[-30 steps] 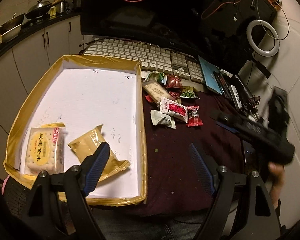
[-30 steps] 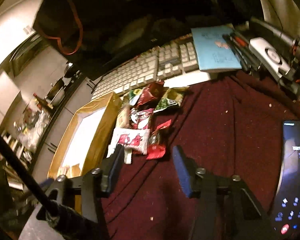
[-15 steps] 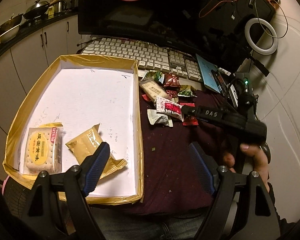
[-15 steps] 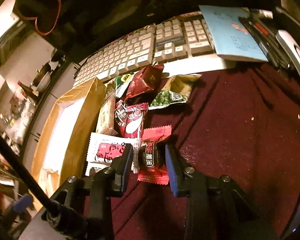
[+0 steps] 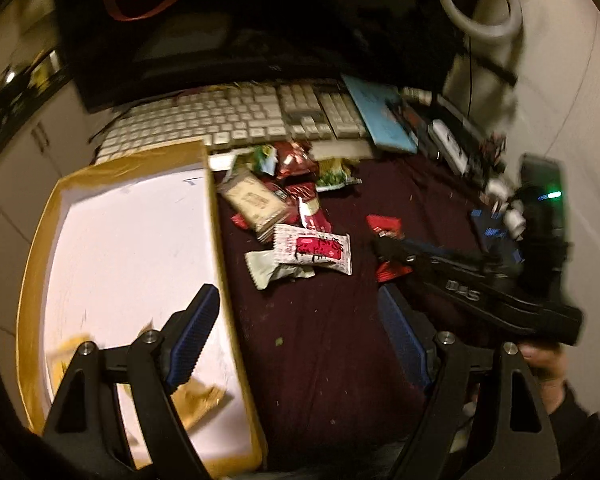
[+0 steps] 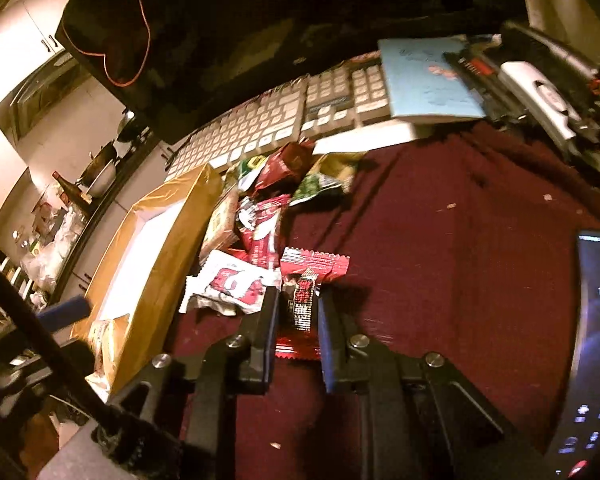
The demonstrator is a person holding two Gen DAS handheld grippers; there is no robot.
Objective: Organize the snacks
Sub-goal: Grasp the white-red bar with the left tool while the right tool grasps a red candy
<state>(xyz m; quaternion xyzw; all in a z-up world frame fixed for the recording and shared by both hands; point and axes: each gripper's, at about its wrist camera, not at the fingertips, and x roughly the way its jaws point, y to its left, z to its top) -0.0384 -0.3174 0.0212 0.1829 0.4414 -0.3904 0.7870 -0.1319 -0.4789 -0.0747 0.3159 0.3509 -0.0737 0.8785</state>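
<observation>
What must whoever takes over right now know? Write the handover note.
Right tongs: shut on the red snack bar, at the near edge of the snack pile on the maroon cloth.
Left tongs: open, empty, straddling the right wall of the box.
Done: two packets appear to lie in the box, near corner, blurred.
Left: carry the red bar into the box, then the remaining pile.

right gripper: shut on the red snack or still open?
Shut: right gripper pads press both sides of the red snack packet.
</observation>
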